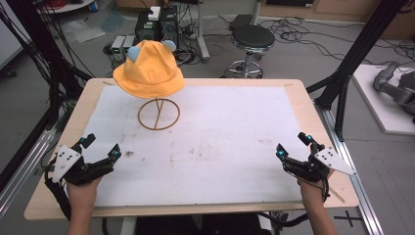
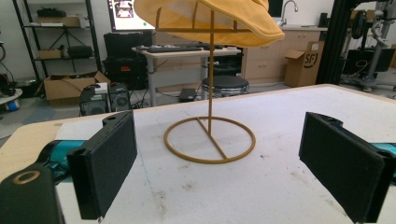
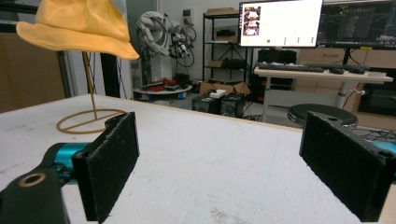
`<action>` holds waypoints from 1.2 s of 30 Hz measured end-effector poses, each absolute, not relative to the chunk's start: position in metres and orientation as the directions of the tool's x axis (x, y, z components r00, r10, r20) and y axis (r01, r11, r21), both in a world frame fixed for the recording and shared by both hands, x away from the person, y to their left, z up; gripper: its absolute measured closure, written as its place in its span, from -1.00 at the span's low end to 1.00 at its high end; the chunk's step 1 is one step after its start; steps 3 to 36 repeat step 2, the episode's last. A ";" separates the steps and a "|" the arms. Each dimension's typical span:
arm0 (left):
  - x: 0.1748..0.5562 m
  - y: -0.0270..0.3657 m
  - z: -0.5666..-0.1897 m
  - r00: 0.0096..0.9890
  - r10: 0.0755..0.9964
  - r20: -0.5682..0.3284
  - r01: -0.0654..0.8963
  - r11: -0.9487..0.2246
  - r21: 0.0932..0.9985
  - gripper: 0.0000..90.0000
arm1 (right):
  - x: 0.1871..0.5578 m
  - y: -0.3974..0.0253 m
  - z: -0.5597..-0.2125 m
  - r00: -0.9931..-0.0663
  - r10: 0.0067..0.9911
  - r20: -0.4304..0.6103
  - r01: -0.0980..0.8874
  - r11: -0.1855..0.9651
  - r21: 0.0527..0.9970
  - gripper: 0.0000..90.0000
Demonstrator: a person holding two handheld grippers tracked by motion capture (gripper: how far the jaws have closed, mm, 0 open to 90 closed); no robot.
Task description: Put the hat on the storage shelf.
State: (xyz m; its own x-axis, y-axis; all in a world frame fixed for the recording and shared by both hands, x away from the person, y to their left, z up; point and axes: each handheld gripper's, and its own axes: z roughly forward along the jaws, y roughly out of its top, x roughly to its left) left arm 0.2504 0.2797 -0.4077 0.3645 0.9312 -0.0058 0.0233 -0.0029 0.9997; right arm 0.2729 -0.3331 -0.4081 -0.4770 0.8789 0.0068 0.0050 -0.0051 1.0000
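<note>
Hat: we are seeing a soft yellow-orange bucket hat with two small blue ears (image 1: pixel 149 70) sitting on top of a thin brass-coloured wire stand with a ring base (image 1: pixel 158 114), toward the far left of the table.
Stand: its ring base is resting flat on the white mat, and its upright rod is rising into the hat.
Table: we are looking at a light wooden table with a stained white mat over most of its top (image 1: pixel 220 142).
Left gripper: we are holding the black two-jaw left gripper (image 1: pixel 100 149) at the near left corner, its jaws standing wide apart with nothing between them, well apart from the stand.
Right gripper: the black two-jaw right gripper (image 1: pixel 293 146) is sitting at the near right edge, its jaws likewise spread and gripping nothing.
Left gripper view: the stand is appearing between the jaws but farther off.
Beyond the table: a black round stool (image 1: pixel 252 39) is standing on the floor past the far edge.
</note>
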 end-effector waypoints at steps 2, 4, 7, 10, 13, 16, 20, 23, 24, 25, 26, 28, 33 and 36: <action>0.250 0.279 -0.408 0.367 0.930 -0.005 0.023 -0.003 1.000 -0.74 | 0.273 -0.333 -0.408 -0.478 0.878 0.012 0.008 -0.009 1.000 -0.74; 0.250 0.279 -0.408 0.367 0.930 -0.005 0.023 -0.003 1.000 -0.74 | 0.273 -0.333 -0.408 -0.478 0.878 0.012 0.008 -0.009 1.000 -0.74; 0.250 0.279 -0.408 0.367 0.930 -0.005 0.023 -0.003 1.000 -0.74 | 0.273 -0.333 -0.408 -0.478 0.878 0.012 0.008 -0.009 1.000 -0.74; 0.250 0.279 -0.408 0.367 0.930 -0.005 0.023 -0.003 1.000 -0.74 | 0.273 -0.333 -0.408 -0.478 0.878 0.012 0.008 -0.009 1.000 -0.74; 0.250 0.279 -0.408 0.367 0.930 -0.005 0.023 -0.003 1.000 -0.74 | 0.273 -0.333 -0.408 -0.478 0.878 0.012 0.008 -0.009 1.000 -0.74; 0.250 0.279 -0.408 0.367 0.930 -0.005 0.023 -0.003 1.000 -0.74 | 0.273 -0.333 -0.408 -0.478 0.878 0.012 0.008 -0.009 1.000 -0.74; 0.250 0.279 -0.408 0.367 0.930 -0.005 0.023 -0.003 1.000 -0.74 | 0.273 -0.333 -0.408 -0.478 0.878 0.012 0.008 -0.009 1.000 -0.74; 0.250 0.279 -0.408 0.367 0.930 -0.005 0.023 -0.003 1.000 -0.74 | 0.273 -0.333 -0.408 -0.478 0.878 0.012 0.008 -0.009 1.000 -0.74; 0.250 0.279 -0.408 0.367 0.930 -0.005 0.023 -0.003 1.000 -0.74 | 0.273 -0.333 -0.408 -0.478 0.878 0.012 0.008 -0.009 1.000 -0.74; 0.250 0.279 -0.408 0.367 0.930 -0.005 0.023 -0.003 1.000 -0.74 | 0.273 -0.333 -0.408 -0.478 0.878 0.012 0.008 -0.009 1.000 -0.74; 0.250 0.279 -0.408 0.367 0.930 -0.005 0.023 -0.003 1.000 -0.74 | 0.273 -0.333 -0.408 -0.478 0.878 0.012 0.008 -0.009 1.000 -0.74; 0.250 0.279 -0.408 0.367 0.930 -0.005 0.023 -0.003 1.000 -0.74 | 0.273 -0.333 -0.408 -0.478 0.878 0.012 0.008 -0.009 1.000 -0.74; 0.250 0.279 -0.408 0.367 0.930 -0.005 0.023 -0.003 1.000 -0.74 | 0.273 -0.333 -0.408 -0.478 0.878 0.012 0.008 -0.009 1.000 -0.74; 0.250 0.279 -0.408 0.367 0.930 -0.005 0.023 -0.003 1.000 -0.74 | 0.273 -0.333 -0.408 -0.478 0.878 0.012 0.008 -0.009 1.000 -0.74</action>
